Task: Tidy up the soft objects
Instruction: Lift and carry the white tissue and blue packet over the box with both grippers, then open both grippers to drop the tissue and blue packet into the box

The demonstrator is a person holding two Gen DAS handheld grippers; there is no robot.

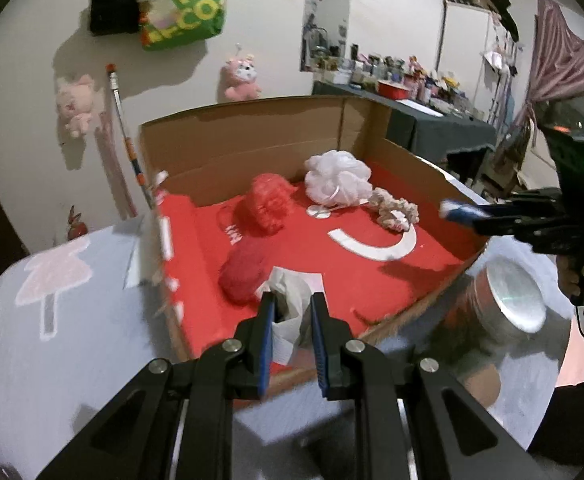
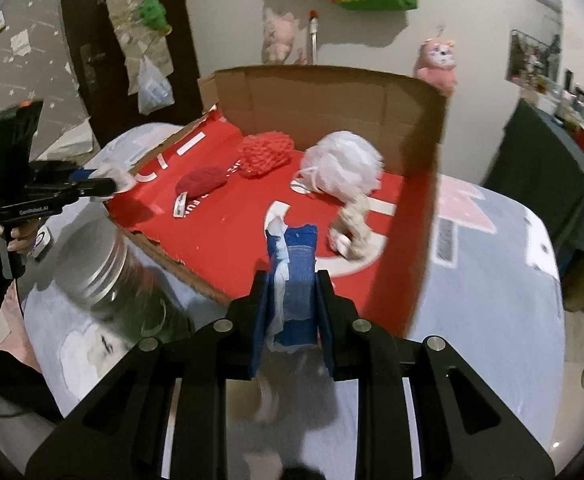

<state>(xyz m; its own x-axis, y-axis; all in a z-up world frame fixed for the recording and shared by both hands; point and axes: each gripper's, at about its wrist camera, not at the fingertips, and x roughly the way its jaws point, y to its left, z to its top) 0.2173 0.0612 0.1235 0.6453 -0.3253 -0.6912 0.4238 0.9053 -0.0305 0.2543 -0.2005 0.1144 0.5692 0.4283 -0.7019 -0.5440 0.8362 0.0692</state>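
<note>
left gripper [image 1: 292,320]: jaws clamp white cloth [image 1: 288,300] | right gripper [image 2: 292,300]: jaws clamp blue cloth [image 2: 297,272] | box [image 2: 331,92]: red puff [image 2: 266,156], white puff [image 2: 341,168]

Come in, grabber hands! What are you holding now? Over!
Left gripper shut on white cloth. Right gripper shut on blue cloth. Both over the cardboard box. Metal tin beside box, not blocking.
</note>
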